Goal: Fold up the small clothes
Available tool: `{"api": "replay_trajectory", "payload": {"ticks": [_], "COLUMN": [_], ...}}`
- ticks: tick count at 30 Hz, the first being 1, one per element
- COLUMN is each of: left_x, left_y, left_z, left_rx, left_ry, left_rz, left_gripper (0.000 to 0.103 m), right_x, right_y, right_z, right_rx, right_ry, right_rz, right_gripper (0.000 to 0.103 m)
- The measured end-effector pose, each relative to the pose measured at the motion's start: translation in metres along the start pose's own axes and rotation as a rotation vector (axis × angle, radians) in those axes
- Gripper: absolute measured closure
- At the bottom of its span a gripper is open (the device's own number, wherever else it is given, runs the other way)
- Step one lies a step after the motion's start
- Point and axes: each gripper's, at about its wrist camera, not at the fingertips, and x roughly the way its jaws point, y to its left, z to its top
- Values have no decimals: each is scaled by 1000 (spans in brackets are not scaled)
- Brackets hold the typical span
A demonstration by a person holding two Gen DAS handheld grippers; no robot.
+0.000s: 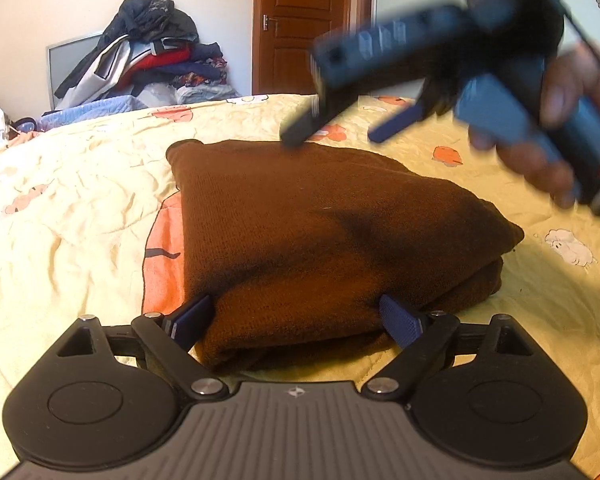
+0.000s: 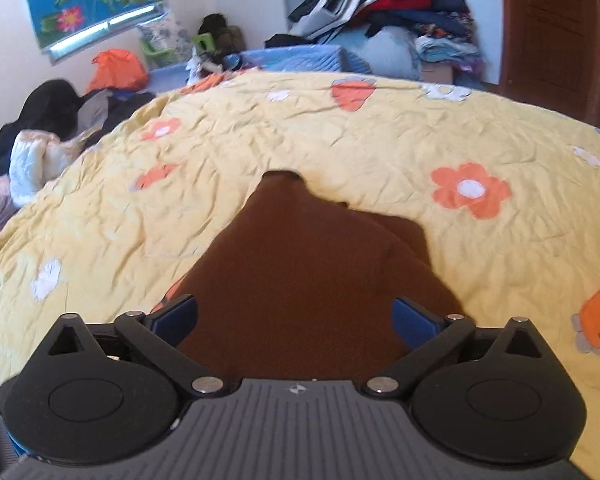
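A brown knitted garment (image 1: pixel 320 220) lies folded into a thick bundle on the yellow flowered bedcover (image 1: pixel 80 200). In the left wrist view my left gripper (image 1: pixel 296 318) is open, its blue pads wide apart on either side of the bundle's near edge. My right gripper (image 1: pixel 346 130), blurred and held by a hand (image 1: pixel 540 152), hovers open over the bundle's far edge. In the right wrist view the right gripper (image 2: pixel 296 320) stands open above the brown garment (image 2: pixel 308 264), with nothing gripped between its pads.
A tall heap of mixed clothes (image 1: pixel 152 52) stands beyond the bed, next to a brown door (image 1: pixel 300 20). More clothes (image 2: pixel 40 120) lie off the bed's left side. The bedcover (image 2: pixel 340 140) spreads out around the bundle.
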Motion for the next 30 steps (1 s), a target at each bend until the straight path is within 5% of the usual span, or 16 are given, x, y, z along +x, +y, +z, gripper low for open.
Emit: {"api": "replay_trajectory", "payload": {"ticks": [2,5,10,15,16,18,19,26,30], "left_x": [-8,-26,-29,-3,3,14,16,10,-9], "left_y": [5,31,92,112,111,106,106,106,70], "left_z": [-1,-4,-6,2,4,5,5,7,16], "left_rx": [-29,-155,-485,-673,-672,-652,-644,-490,-276], "left_ry": [-14,-1,80,156,177,231,232,204,149], "left_rz": [6,-32,-138,-325,-339,-333,-327,-278,-136], "left_gripper": [11,11,12,21,39,77,79,84,81], "right_x": [23,3,-55,-48,-41,-34,-29,-37,-37], "right_y": [-5,0,-41,-82,-85,-84,-81,-57,-64], "right_z": [-17,-39,-62,-96,-103,-111,-114,-117,-118], "right_rx": [-11,-102,199,511,542,563,561,385,437], "right_ry": [113,38,-20,112,131,127,146,76,68], "right_rz": [6,-20,91,315,348,373,355,303,323], "right_gripper": [1,3,0,10,20,65,80,86,81]}}
